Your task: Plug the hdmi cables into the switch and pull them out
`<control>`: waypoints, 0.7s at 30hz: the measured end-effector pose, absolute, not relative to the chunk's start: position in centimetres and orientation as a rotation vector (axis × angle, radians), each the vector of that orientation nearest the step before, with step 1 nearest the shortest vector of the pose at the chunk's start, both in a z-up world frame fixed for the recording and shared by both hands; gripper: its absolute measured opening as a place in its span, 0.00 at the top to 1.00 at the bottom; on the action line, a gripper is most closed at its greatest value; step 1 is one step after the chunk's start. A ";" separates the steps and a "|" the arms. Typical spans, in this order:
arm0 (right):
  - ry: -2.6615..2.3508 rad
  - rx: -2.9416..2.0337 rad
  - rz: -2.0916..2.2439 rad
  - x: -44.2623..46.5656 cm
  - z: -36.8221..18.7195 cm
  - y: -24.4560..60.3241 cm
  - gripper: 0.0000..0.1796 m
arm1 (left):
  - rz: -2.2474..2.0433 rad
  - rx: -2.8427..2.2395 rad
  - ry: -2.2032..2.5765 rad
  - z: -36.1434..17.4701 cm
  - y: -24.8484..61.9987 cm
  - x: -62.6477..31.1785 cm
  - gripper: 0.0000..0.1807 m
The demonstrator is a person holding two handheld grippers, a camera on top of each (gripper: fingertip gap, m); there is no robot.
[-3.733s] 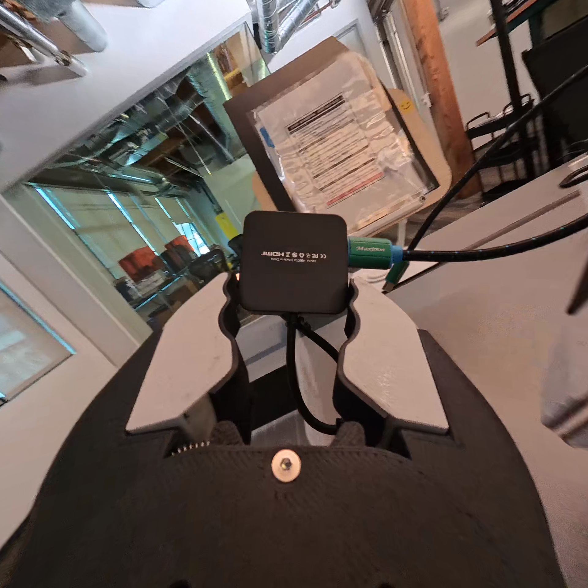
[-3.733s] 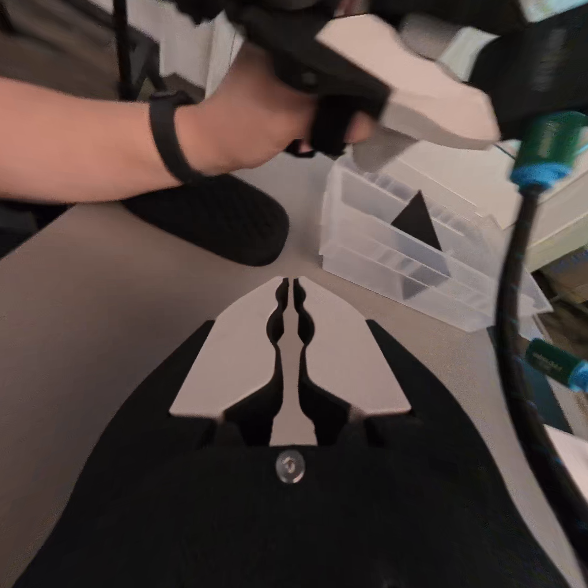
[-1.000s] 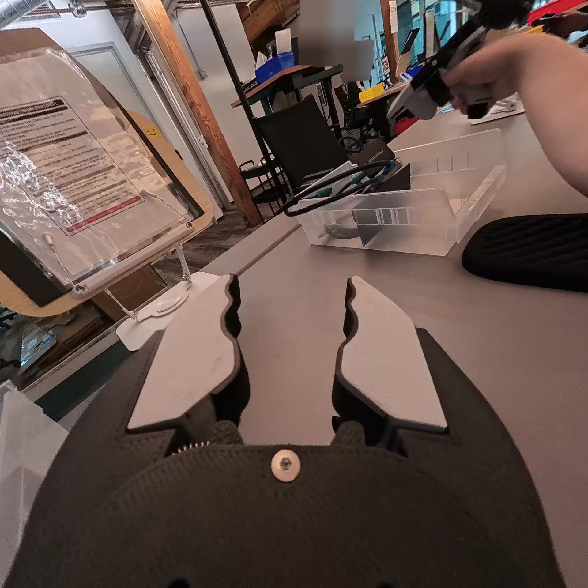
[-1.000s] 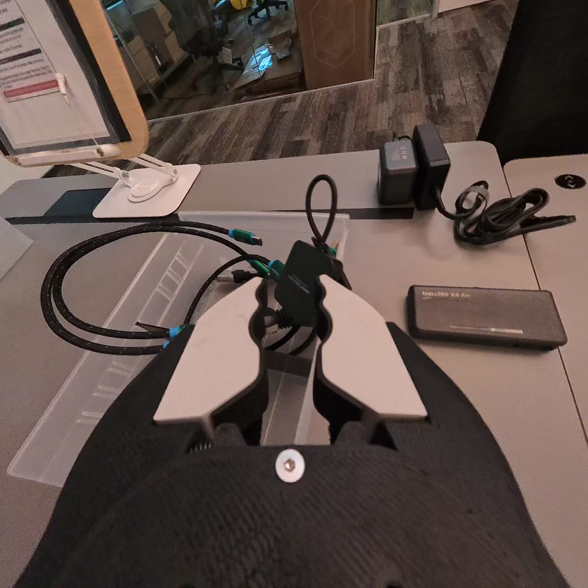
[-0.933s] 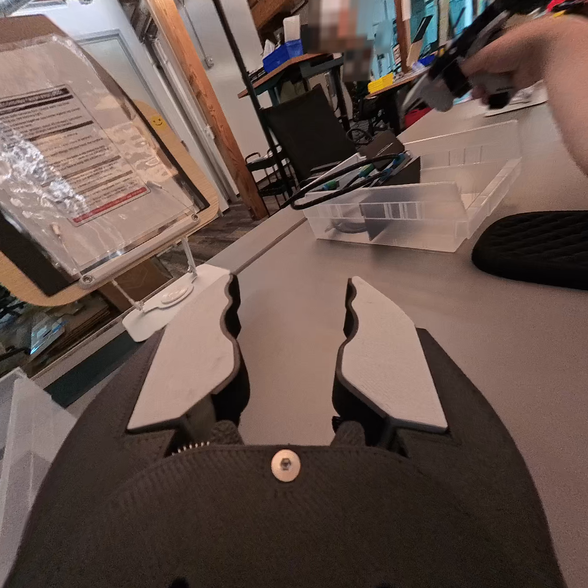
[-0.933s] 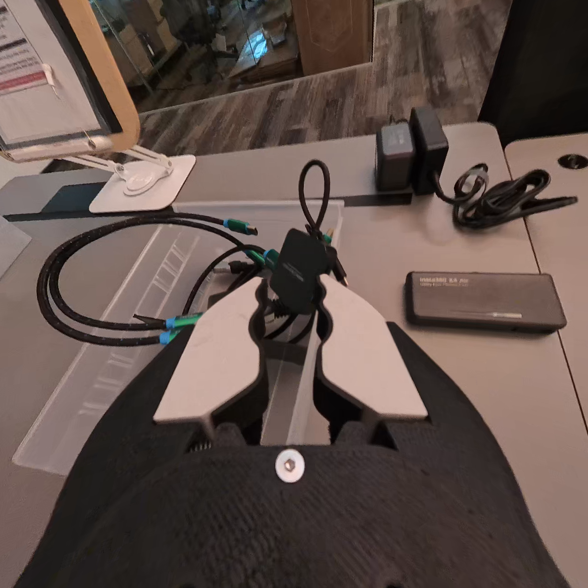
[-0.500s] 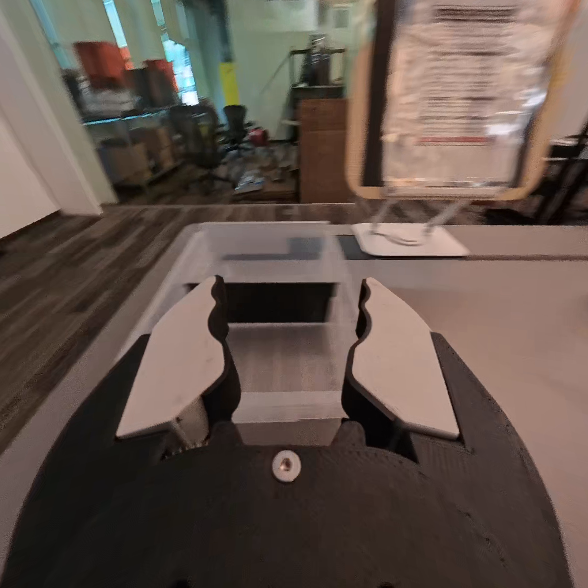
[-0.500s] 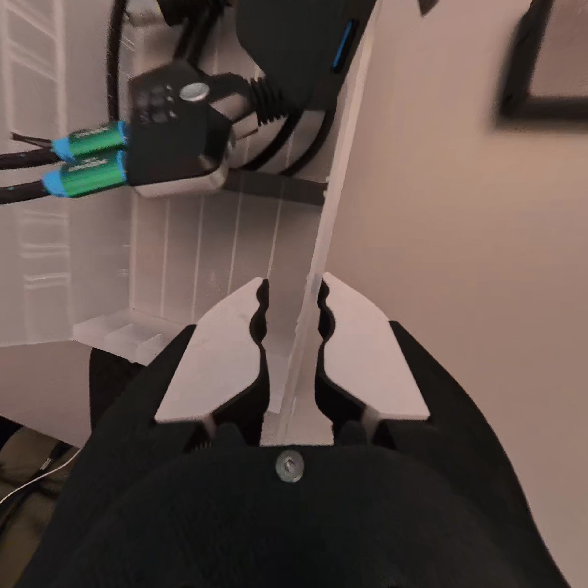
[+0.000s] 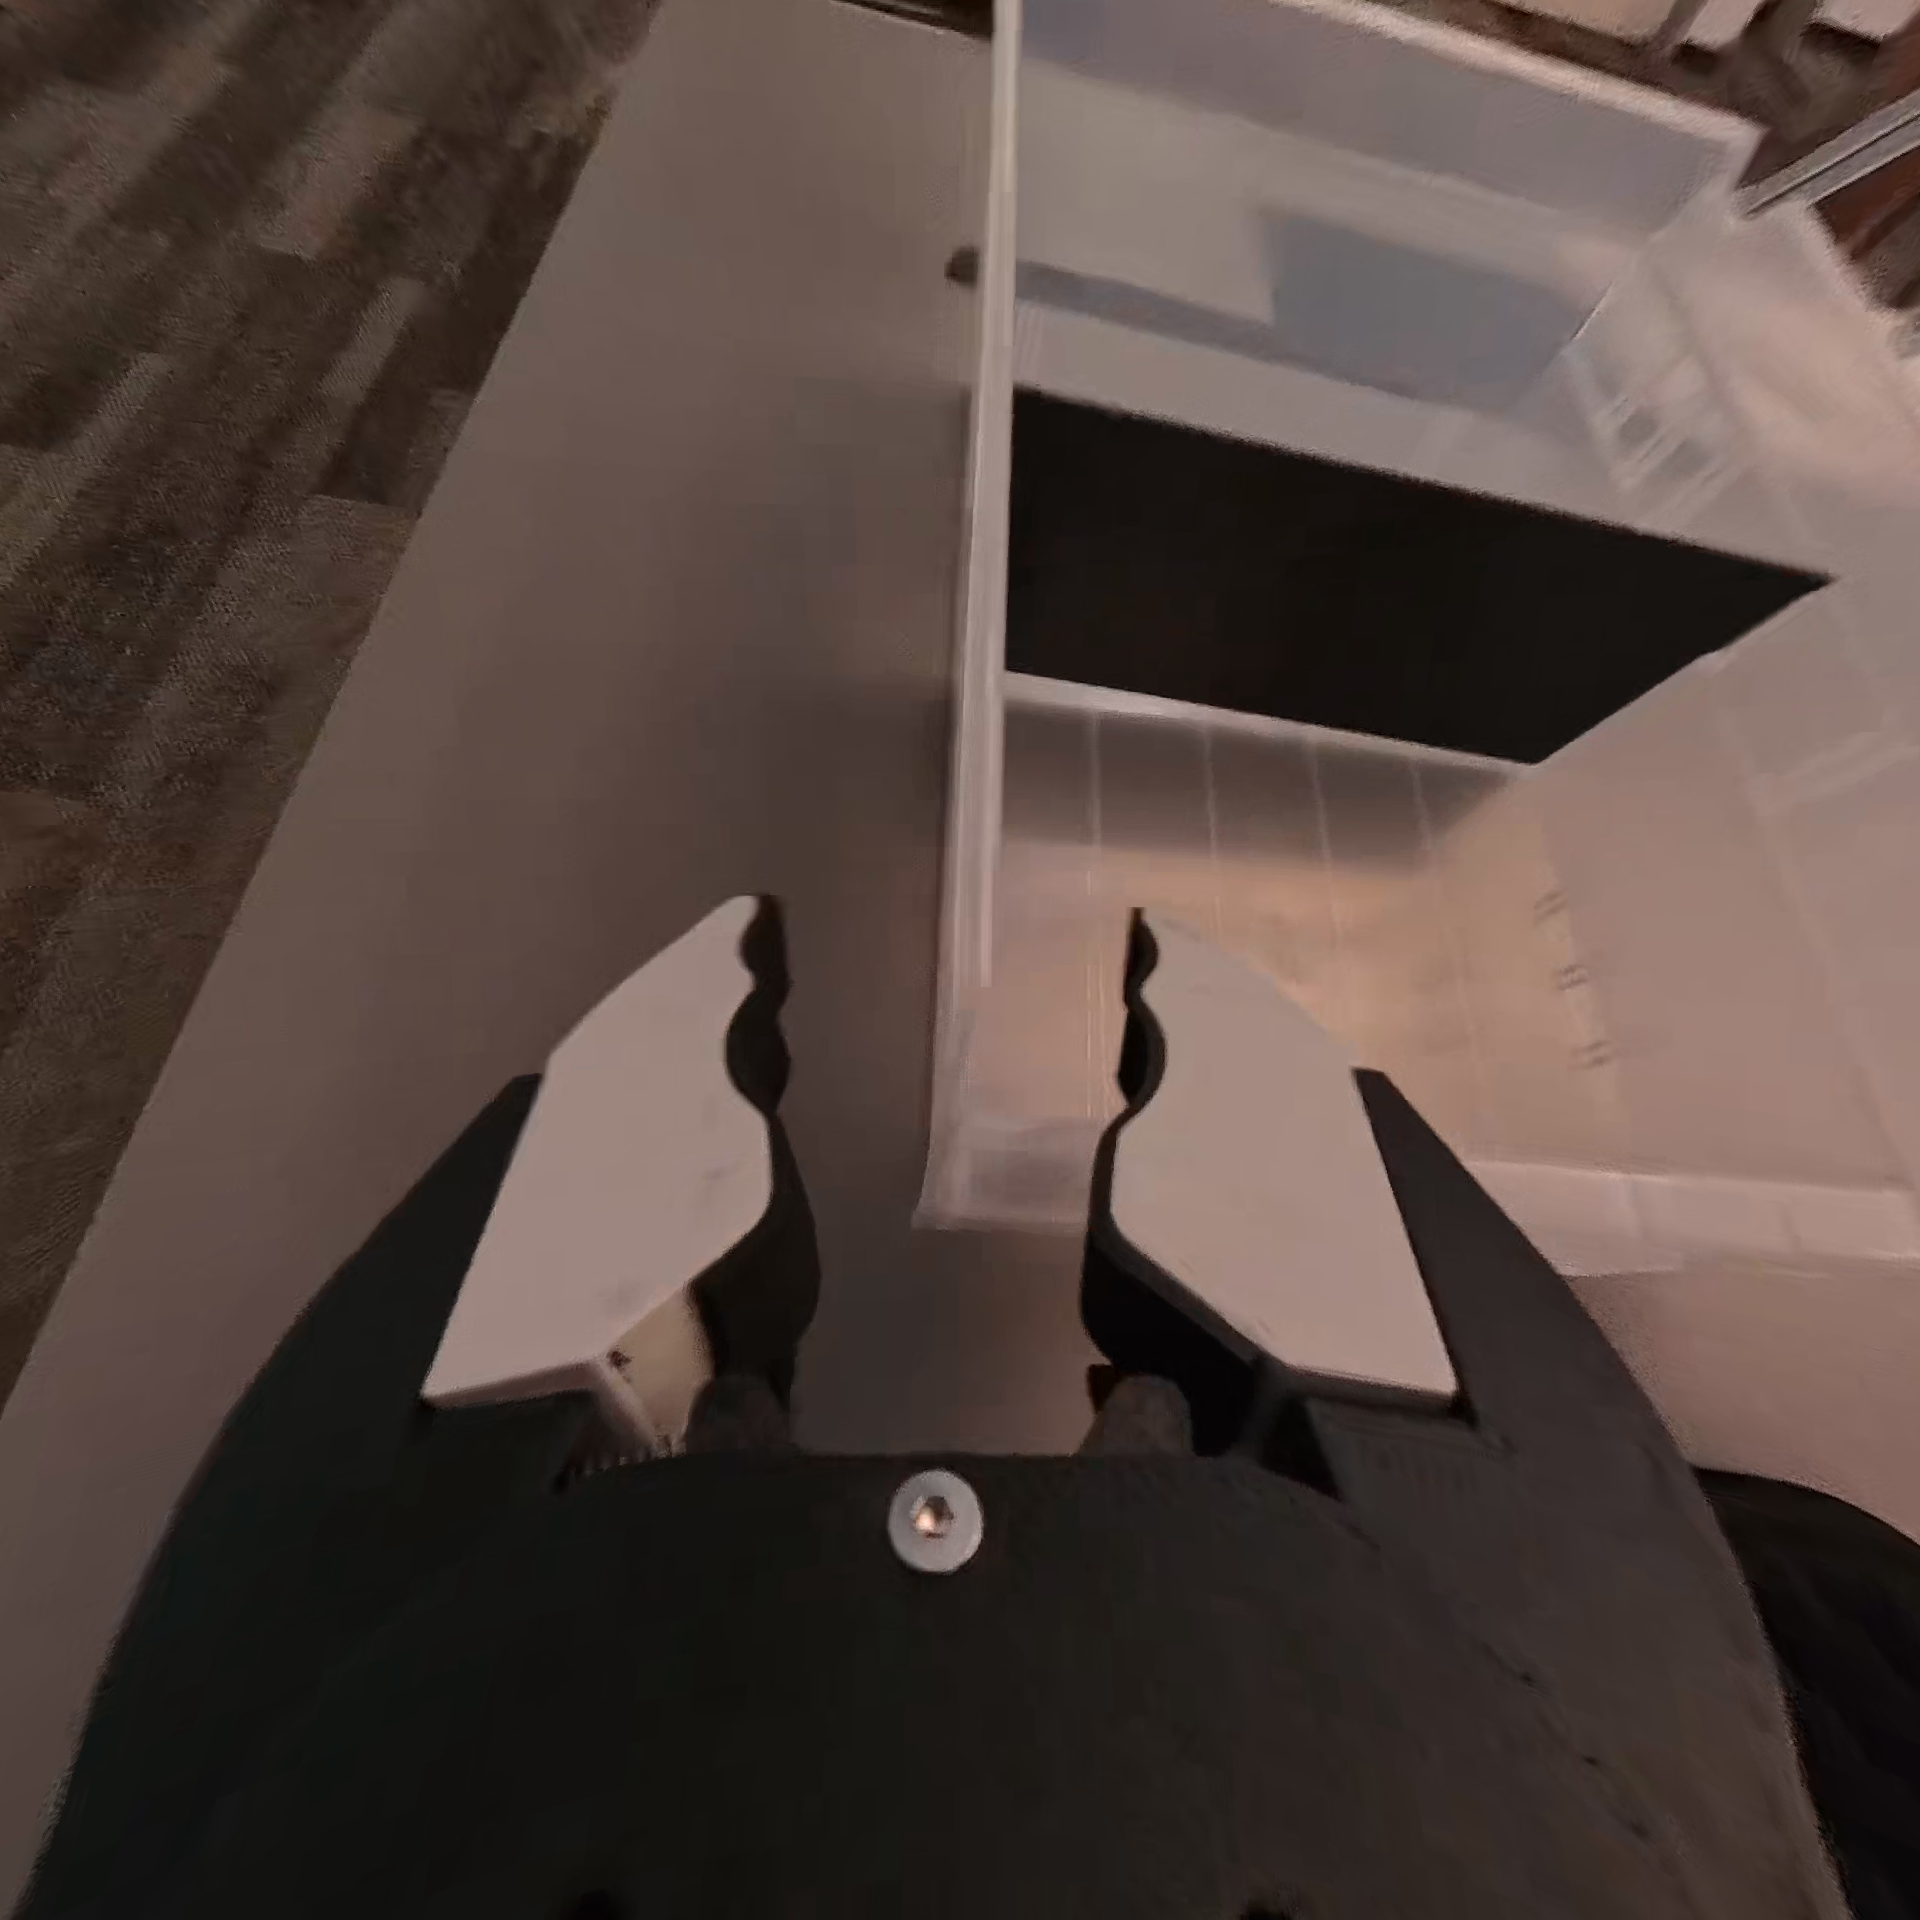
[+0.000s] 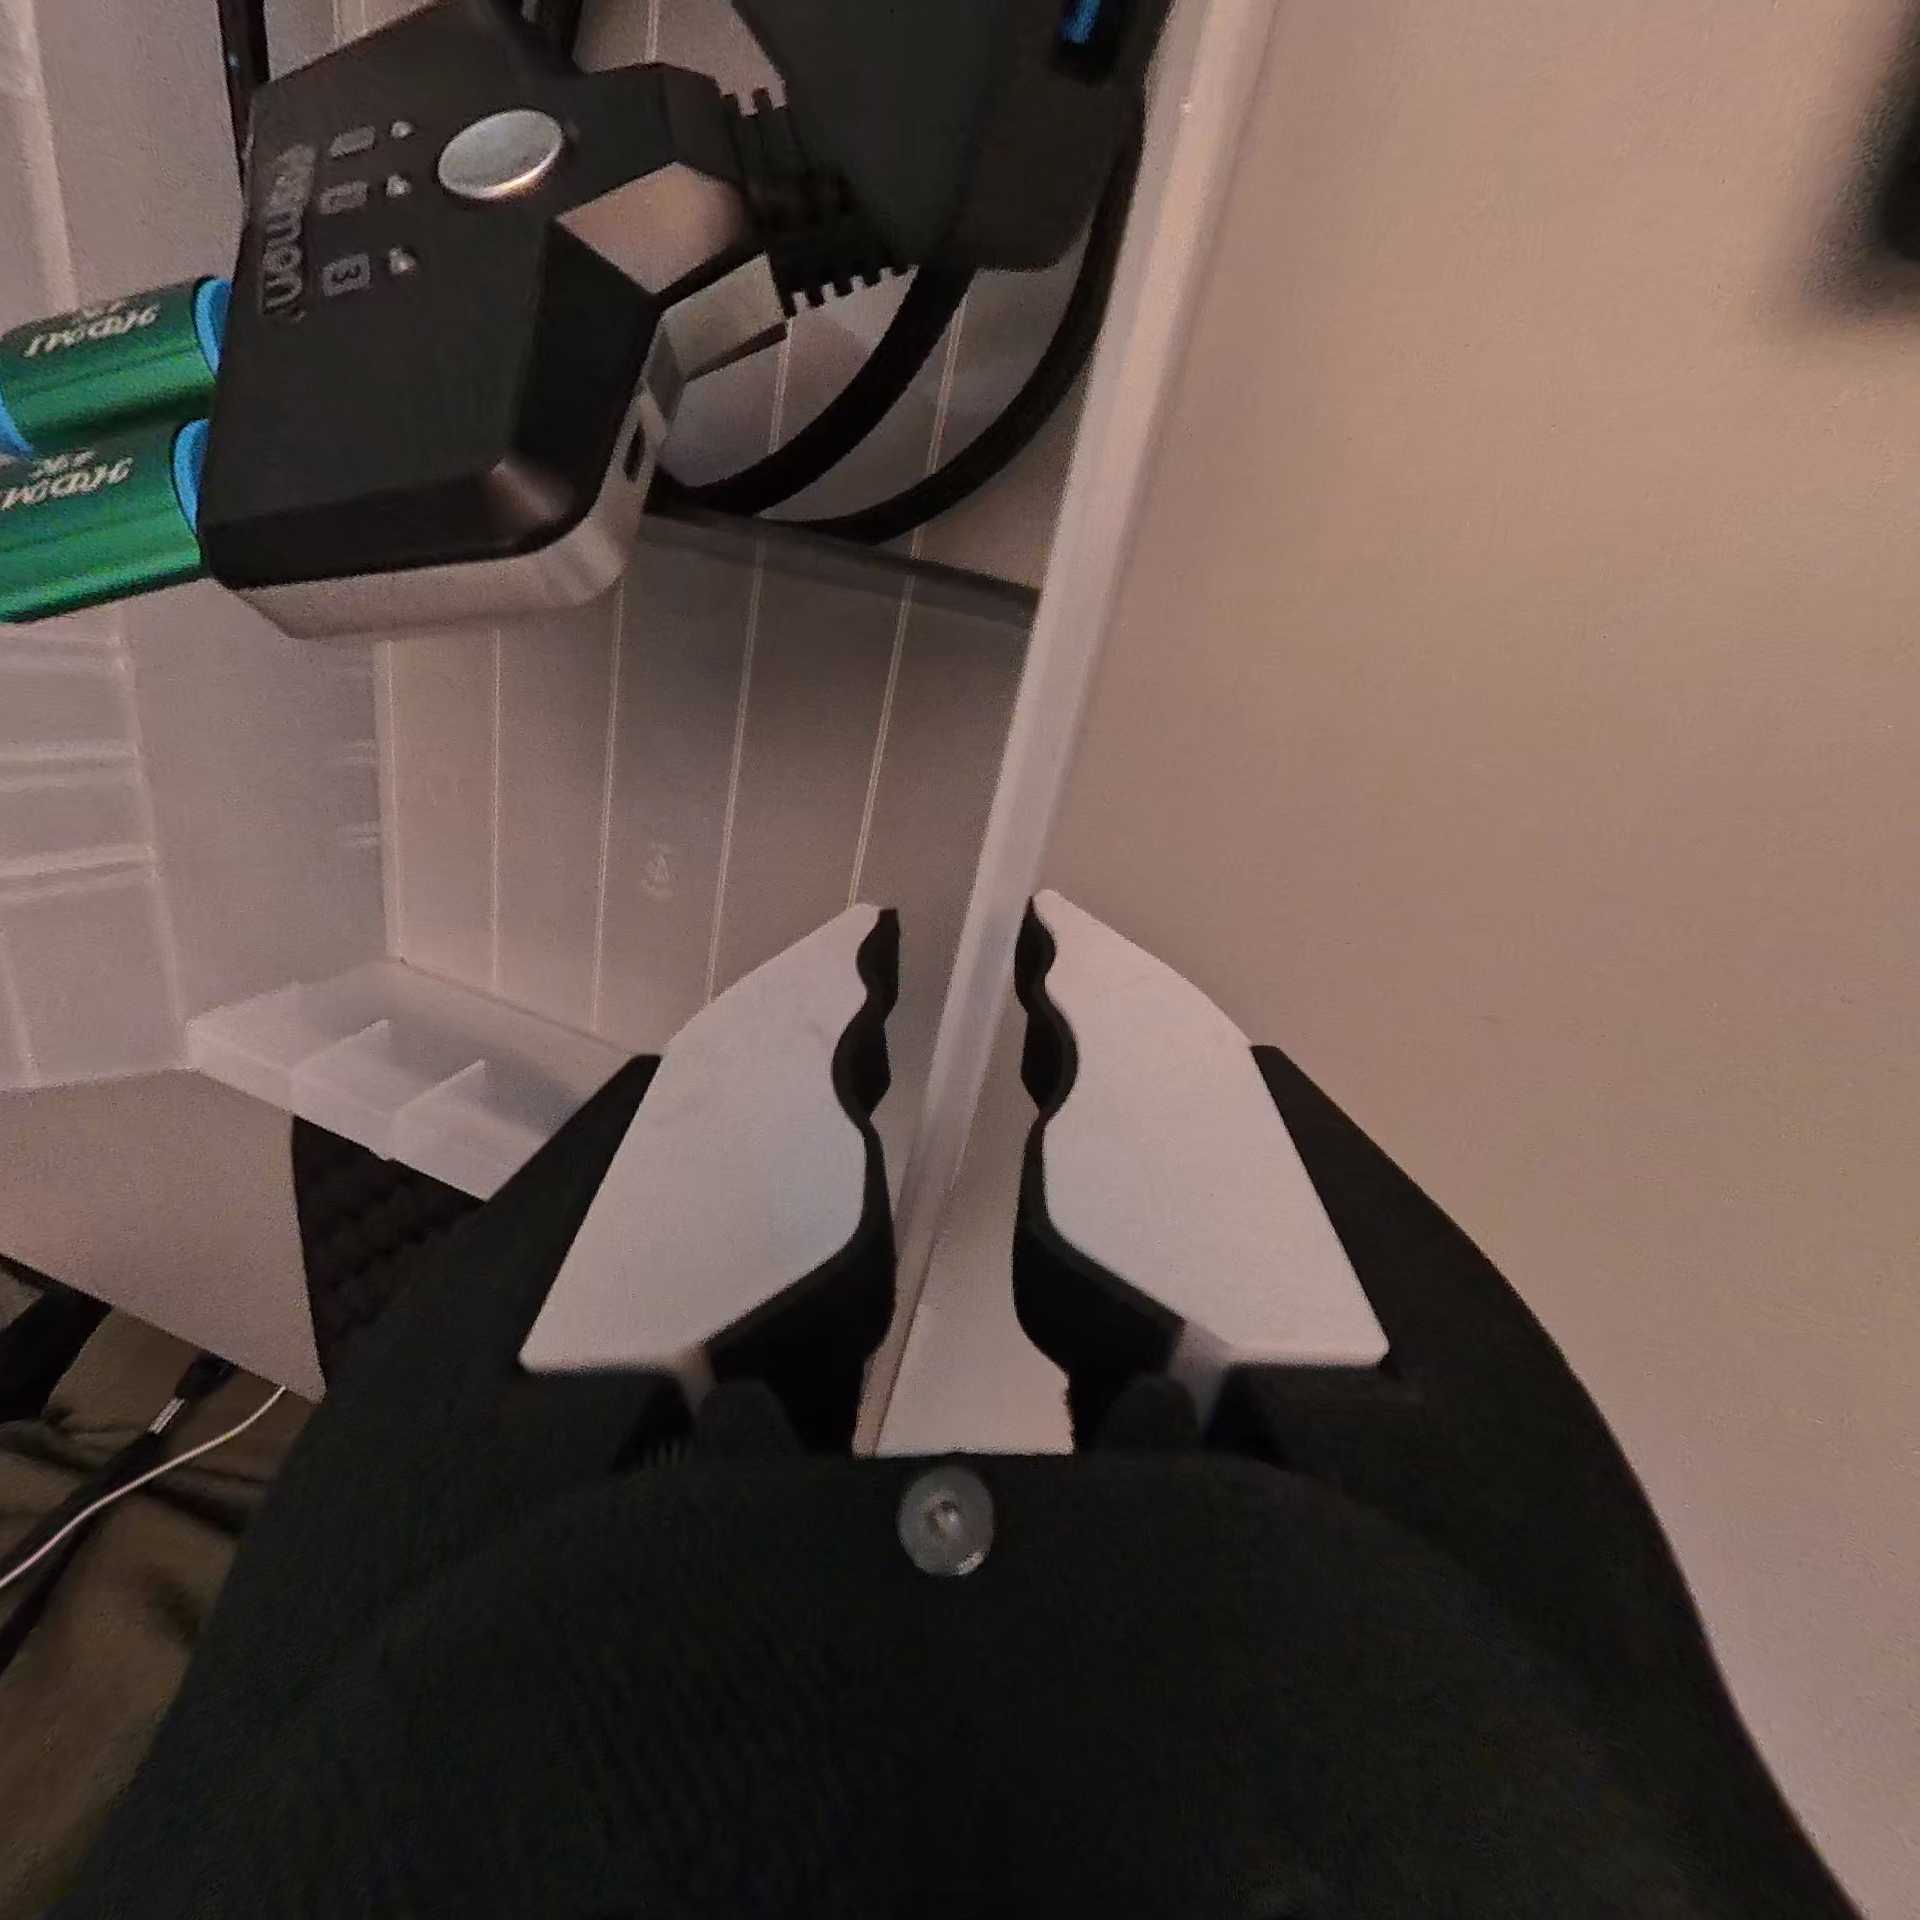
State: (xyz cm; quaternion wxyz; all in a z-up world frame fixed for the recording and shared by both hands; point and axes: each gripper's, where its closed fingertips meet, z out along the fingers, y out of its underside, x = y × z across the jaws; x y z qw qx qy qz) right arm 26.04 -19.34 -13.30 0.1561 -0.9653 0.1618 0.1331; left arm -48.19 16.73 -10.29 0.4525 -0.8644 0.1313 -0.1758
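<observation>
Claws have both left the hardware: the right claw (image 10: 956,920), which a second ago carried the HDMI switch (image 10: 416,364), now straddles the side wall of the clear bin (image 10: 1039,727), jaws narrow but not visibly pinching it. Ahead and to its left the switch lies in the bin, two green HDMI plugs (image 10: 94,447) seated in its side — unplugging looks undone. The left claw (image 9: 951,904), wide and empty, hangs over another clear tray's (image 9: 982,520) wall on the worktop (image 9: 623,623).
</observation>
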 end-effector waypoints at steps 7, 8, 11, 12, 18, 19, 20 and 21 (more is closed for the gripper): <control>0.399 -2.874 0.433 23.7 -13.3 -19.4 0.87 | -0.850 -1.999 0.328 -9.3 17.4 -46.5 0.84; 0.403 -2.900 0.433 23.4 -13.3 -19.3 0.88 | -0.841 -2.016 0.325 -9.4 17.3 -46.4 0.85; 0.385 -2.966 0.412 22.2 -13.3 -18.6 0.88 | -0.785 -2.059 0.431 -9.6 16.4 -45.2 0.88; 0.378 -2.981 0.413 21.8 -13.3 -18.3 0.88 | -0.776 -2.066 0.473 -9.6 16.0 -44.5 0.88; 0.292 -3.083 0.370 19.3 -13.3 -16.7 0.87 | -0.641 -2.107 0.722 -10.2 12.2 -39.1 0.92; 0.289 -3.095 0.382 18.8 -13.3 -16.3 0.87 | -0.589 -2.123 0.763 -10.3 11.5 -38.3 0.93; 0.276 -3.101 0.386 18.3 -13.3 -15.9 0.87 | -0.541 -2.139 0.790 -10.4 10.9 -37.6 0.94; 0.255 -3.105 0.383 17.8 -13.3 -15.4 0.88 | -0.505 -2.153 0.802 -10.5 10.3 -36.9 0.95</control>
